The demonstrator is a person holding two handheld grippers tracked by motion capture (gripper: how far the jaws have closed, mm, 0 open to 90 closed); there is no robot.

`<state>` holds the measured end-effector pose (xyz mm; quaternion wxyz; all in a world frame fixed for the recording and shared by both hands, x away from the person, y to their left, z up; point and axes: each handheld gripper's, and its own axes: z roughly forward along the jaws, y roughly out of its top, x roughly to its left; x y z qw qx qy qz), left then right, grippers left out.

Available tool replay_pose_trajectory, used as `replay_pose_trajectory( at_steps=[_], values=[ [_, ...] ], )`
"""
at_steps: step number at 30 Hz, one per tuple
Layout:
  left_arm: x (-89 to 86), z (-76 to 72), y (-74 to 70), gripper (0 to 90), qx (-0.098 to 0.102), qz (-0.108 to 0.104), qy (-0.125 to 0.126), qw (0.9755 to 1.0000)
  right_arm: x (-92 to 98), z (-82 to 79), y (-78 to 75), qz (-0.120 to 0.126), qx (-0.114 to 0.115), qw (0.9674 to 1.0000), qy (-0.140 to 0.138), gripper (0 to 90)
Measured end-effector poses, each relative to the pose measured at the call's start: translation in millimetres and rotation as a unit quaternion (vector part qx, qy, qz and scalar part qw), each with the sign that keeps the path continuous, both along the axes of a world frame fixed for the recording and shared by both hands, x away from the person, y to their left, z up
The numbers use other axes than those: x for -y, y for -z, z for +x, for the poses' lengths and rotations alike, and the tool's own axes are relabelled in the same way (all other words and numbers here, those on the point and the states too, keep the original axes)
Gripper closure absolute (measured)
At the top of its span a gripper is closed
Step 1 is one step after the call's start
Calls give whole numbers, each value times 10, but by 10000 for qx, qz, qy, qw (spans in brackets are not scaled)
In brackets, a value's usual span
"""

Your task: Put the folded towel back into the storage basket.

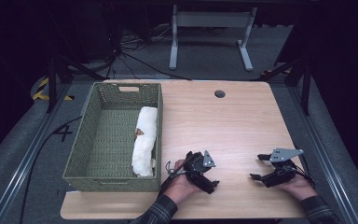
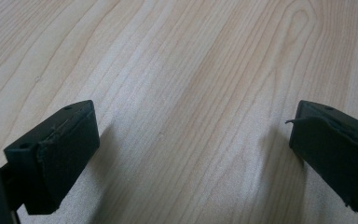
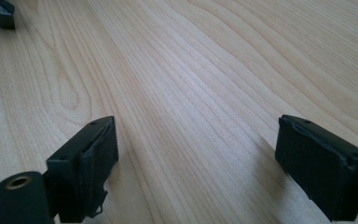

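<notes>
Your bench (image 1: 242, 116) is pale wood with a smooth, faintly satin finish, and its long grain lines and oval knots show clearly in both gripper views. The basket (image 1: 86, 140) at your left looks like woven green fibre, rough and matt. The roll (image 1: 145, 140) lying in it reads as soft white cloth, slightly crumpled. Your left hand-held gripper (image 2: 191, 140) has matt black jaws faced with a rubbery pad, frayed at the edges; your right hand-held gripper (image 3: 196, 158) looks the same. The three-cornered plate (image 1: 285, 154) on it is dull grey metal.
</notes>
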<state>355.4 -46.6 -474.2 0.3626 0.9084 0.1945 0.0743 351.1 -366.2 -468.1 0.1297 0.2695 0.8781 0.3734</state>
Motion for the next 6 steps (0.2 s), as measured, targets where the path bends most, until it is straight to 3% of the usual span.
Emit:
replay_pose_trajectory(
  at_steps=[6],
  values=[
    [-1, 0, 0, 16, 1, 3, 13, 10000, -3, -2, 2, -17, -15, 10000, -10, 104]
  ],
)
